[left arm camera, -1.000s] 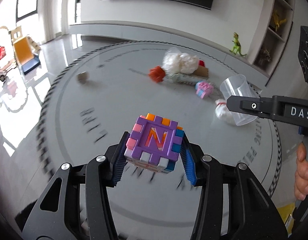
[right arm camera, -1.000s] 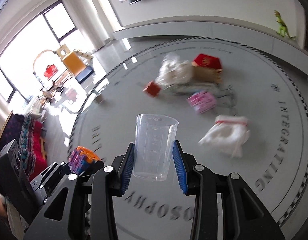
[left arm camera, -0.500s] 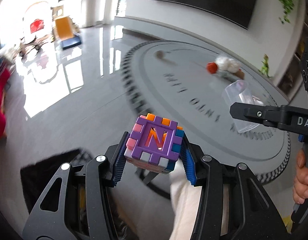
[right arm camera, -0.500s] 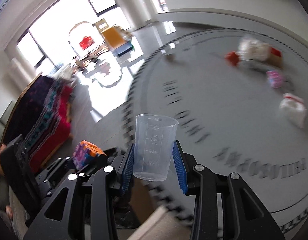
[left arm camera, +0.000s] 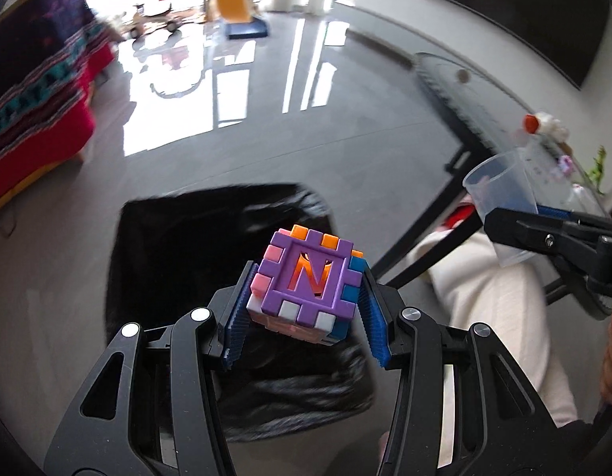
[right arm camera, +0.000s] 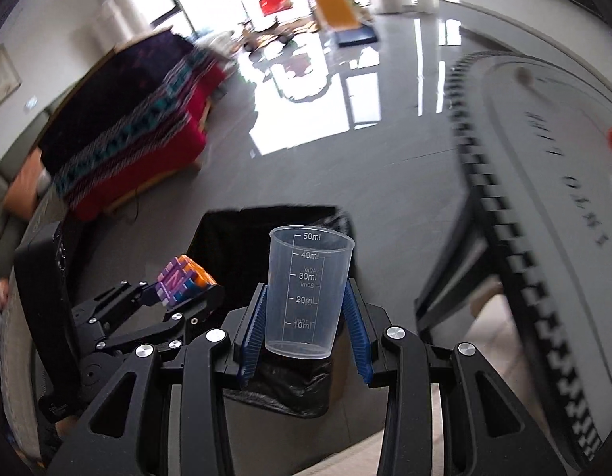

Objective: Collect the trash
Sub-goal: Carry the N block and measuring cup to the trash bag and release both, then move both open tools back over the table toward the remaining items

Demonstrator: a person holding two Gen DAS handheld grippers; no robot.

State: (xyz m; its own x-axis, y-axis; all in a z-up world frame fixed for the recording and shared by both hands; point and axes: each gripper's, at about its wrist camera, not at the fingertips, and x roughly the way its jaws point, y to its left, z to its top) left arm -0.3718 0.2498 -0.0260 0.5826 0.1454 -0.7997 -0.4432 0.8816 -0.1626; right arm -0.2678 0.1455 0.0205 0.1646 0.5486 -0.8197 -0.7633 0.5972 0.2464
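The left gripper (left arm camera: pixel 306 301) has its jaws clenched on a foam block cube (left arm camera: pixel 310 285), blue ribbed pads pressed to its two sides, the purple face with an orange letter N turned toward the camera. Under the cube lies the open mouth of a black trash bag (left arm camera: pixel 179 261) lining a bin on the grey tiled floor (left arm camera: pixel 266 135). The right gripper (right arm camera: pixel 304 329) grasps a clear plastic measuring cup (right arm camera: pixel 306 293) between its jaws, upright, printed scale facing the camera and reading up to 50ml; it too hangs over the black bag's opening, and in the right wrist view the cube and left gripper sit just beside it to the left. The person's light trouser leg (left arm camera: pixel 496 317) shows to the right of the bin. Beyond that is the round desk (left arm camera: pixel 484 99) with its dark checked edge and black legs; on its far side a red-capped item (left arm camera: pixel 530 122) and other small blurred pieces lie well apart from both grippers. A couch draped in red and patterned cloth (right arm camera: pixel 139 127) stands by the far wall.
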